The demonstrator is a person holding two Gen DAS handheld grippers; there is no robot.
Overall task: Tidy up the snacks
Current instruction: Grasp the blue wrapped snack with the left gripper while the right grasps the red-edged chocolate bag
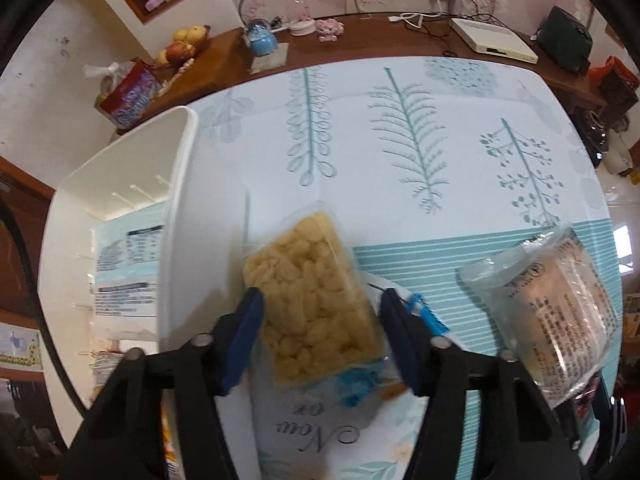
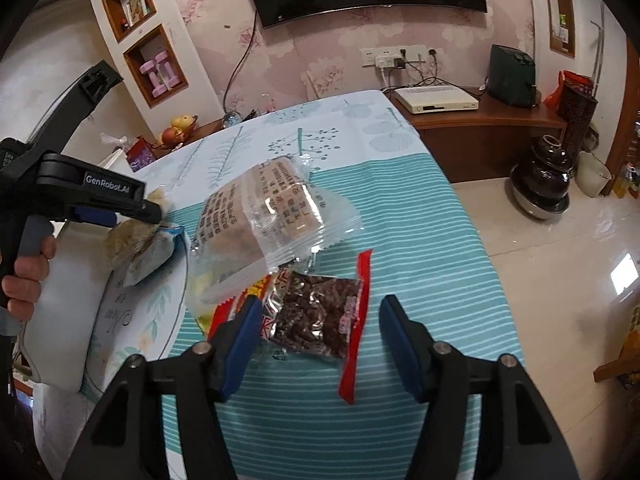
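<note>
In the left wrist view my left gripper (image 1: 320,336) is open around a clear pack of yellow puffed snacks (image 1: 312,304), which lies on the table beside a white bin (image 1: 176,184); neither blue pad clearly touches it. The bin holds a pale blue snack pack (image 1: 128,264). A clear wrapped cake pack (image 1: 560,312) lies to the right. In the right wrist view my right gripper (image 2: 318,340) is open above a red-edged pack of dark dried fruit (image 2: 316,316). The cake pack (image 2: 272,216) lies just beyond it. The left gripper (image 2: 148,210) is at the left over the puffed snack pack (image 2: 132,240).
The table has a leaf-print and teal-striped cloth (image 2: 400,240). A wooden shelf behind it holds fruit (image 1: 184,44), a snow globe (image 1: 262,40), a white set-top box (image 1: 492,38) and cables. A dark jar (image 2: 544,176) stands on the floor to the right.
</note>
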